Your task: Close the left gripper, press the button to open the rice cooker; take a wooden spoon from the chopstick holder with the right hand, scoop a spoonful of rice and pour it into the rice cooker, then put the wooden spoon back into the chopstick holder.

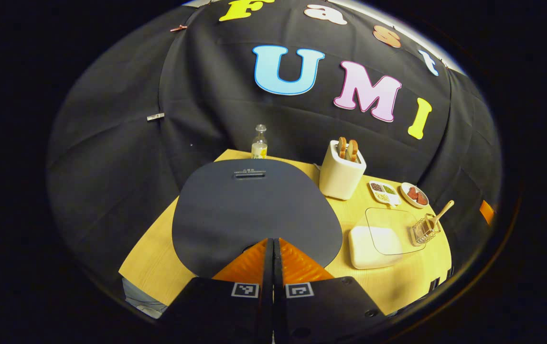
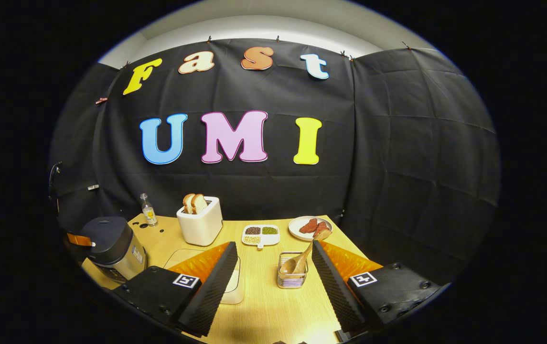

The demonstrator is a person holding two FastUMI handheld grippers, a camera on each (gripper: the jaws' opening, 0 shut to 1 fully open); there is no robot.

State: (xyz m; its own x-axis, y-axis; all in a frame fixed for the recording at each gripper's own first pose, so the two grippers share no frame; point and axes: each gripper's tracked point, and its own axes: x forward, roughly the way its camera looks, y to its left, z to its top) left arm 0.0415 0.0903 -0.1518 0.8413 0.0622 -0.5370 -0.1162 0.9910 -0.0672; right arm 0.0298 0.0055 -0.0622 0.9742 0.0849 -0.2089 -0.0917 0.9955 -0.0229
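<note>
Right up front, the left gripper (image 1: pixel 273 248) has its fingers pressed together, tips over the near edge of the rice cooker (image 1: pixel 254 210) lid, which is down. Lid writing is too small to read. Over on the right, the right gripper (image 2: pixel 273 267) is spread wide, with the chopstick holder (image 2: pixel 292 277) and wooden spoon (image 2: pixel 302 260) sitting between its fingers, apart from both, bare table (image 2: pixel 273 310) underneath.
</note>
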